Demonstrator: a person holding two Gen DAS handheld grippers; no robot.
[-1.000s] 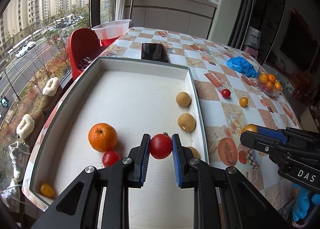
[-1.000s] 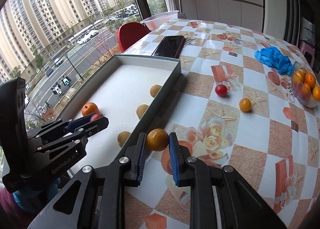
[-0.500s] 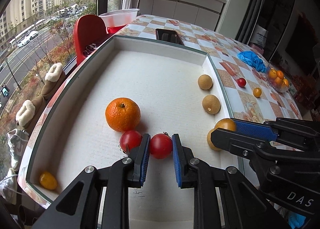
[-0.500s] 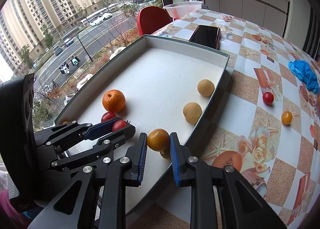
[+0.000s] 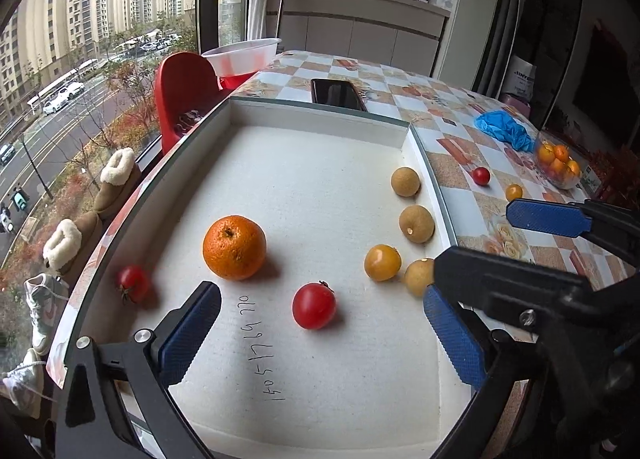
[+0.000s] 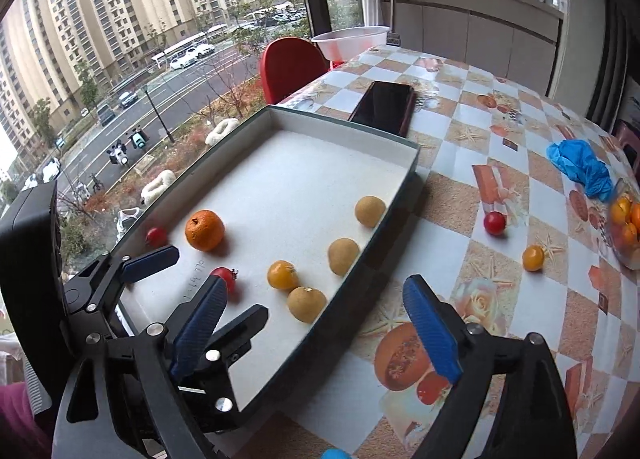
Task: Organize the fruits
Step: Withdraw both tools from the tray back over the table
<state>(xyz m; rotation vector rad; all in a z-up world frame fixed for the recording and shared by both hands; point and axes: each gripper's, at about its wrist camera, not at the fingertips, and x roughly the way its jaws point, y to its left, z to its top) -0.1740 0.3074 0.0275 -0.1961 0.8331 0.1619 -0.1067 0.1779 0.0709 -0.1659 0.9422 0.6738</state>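
I am holding both my left gripper (image 5: 316, 343) and right gripper (image 6: 320, 323) spread wide, jaws just opened, leaving the red tomato (image 5: 314, 305) and yellow fruit (image 5: 382, 262) loose in the tray (image 5: 320, 115), where withdrawing carelessly risks nudging them rolling.

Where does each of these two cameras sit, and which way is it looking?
Left wrist: rides the left gripper, looking down into the white tray; its open blue fingers frame a red tomato; the right gripper enters beside it.
Right wrist: rides the right gripper, open over the tray edge and tablecloth; the left gripper shows alongside.
Shared: tray, orange, phone.
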